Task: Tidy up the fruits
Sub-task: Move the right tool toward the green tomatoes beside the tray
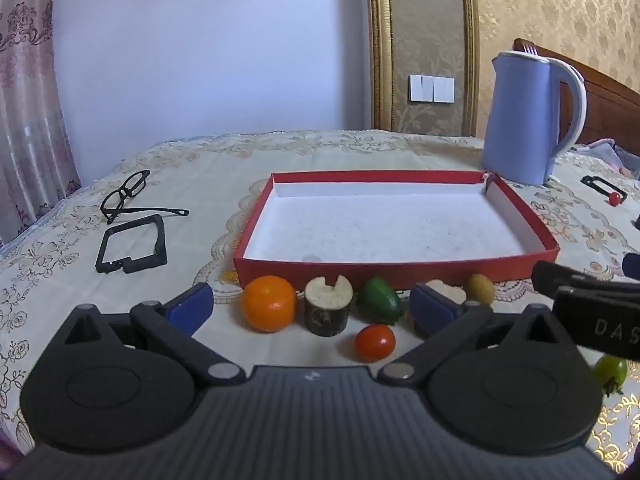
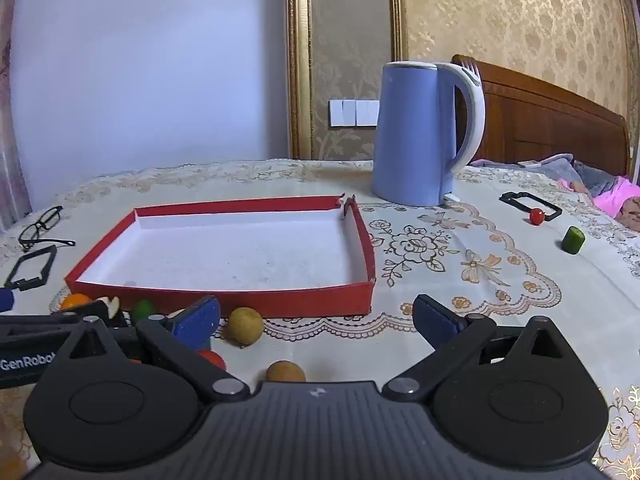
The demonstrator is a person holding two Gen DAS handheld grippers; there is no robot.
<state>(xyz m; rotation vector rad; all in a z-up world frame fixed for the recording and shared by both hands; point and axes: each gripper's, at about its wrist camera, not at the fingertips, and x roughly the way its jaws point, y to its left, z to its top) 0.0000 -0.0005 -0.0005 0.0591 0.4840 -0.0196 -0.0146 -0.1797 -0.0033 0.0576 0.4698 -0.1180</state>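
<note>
A shallow red box (image 1: 360,270) (image 2: 224,296) with a white floor lies empty on the cloth. Before its near wall sit an orange (image 1: 269,303), a notched wooden stump (image 1: 328,306), a green fruit (image 1: 378,300), a red tomato (image 1: 375,343) and a tan longan (image 1: 481,289) (image 2: 245,326). My left gripper (image 1: 314,306) hangs open over this row, touching nothing. My right gripper (image 2: 318,320) is open too, empty, with a second longan (image 2: 285,372) just under its body. A green tomato (image 1: 611,370) lies at the right in the left wrist view.
A blue kettle (image 1: 528,120) (image 2: 424,132) stands behind the box's far right corner. Glasses (image 1: 128,194) and a black frame (image 1: 132,245) lie left of the box. Right of the kettle are another black frame (image 2: 530,204), a small red ball (image 2: 536,215) and a green cylinder (image 2: 573,241).
</note>
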